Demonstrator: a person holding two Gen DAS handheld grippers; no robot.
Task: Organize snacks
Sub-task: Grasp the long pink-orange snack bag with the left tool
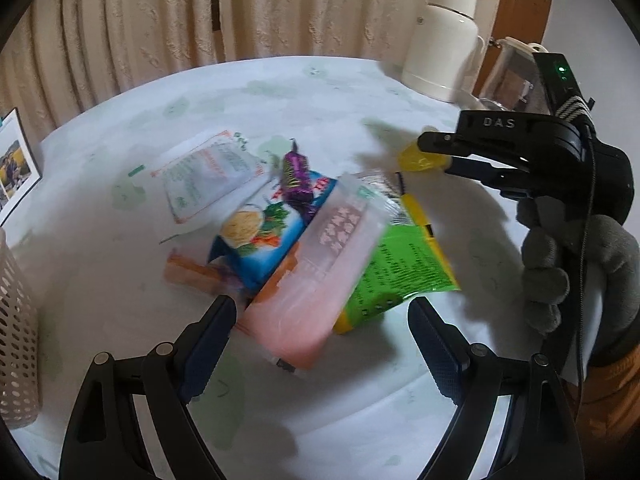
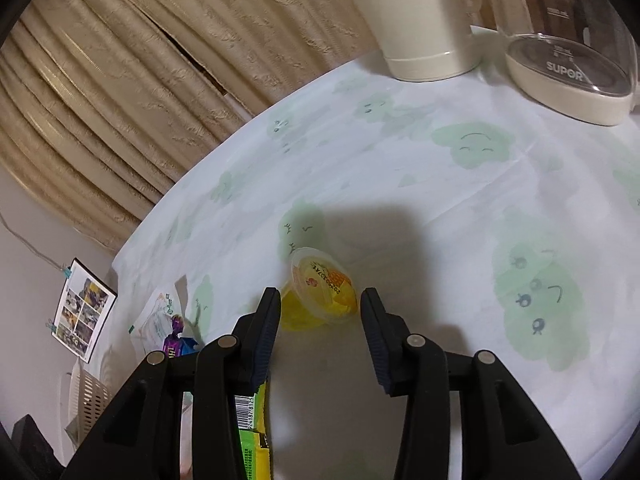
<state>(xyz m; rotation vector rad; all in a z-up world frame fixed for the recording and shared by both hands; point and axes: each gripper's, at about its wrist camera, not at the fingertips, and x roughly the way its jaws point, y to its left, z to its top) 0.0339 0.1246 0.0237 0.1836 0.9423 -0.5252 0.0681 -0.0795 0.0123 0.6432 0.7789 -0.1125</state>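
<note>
The right hand-held gripper (image 2: 320, 312) hung open around the jelly cup (image 2: 326, 296), apparently to grasp it; the left hand-held gripper (image 1: 322, 320) gaped, empty, over the snack pile (image 1: 296, 240).

White tablecloth (image 2: 400, 184) with pale green smiling clouds; yellow jelly cup (image 2: 324, 294).

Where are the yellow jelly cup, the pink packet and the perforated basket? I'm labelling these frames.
yellow jelly cup (image 2: 325, 289): right wrist view, on its printed foil lid.
pink packet (image 1: 320, 268): left wrist view, mid-face.
perforated basket (image 1: 16, 332): left wrist view, on its side wall.
</note>
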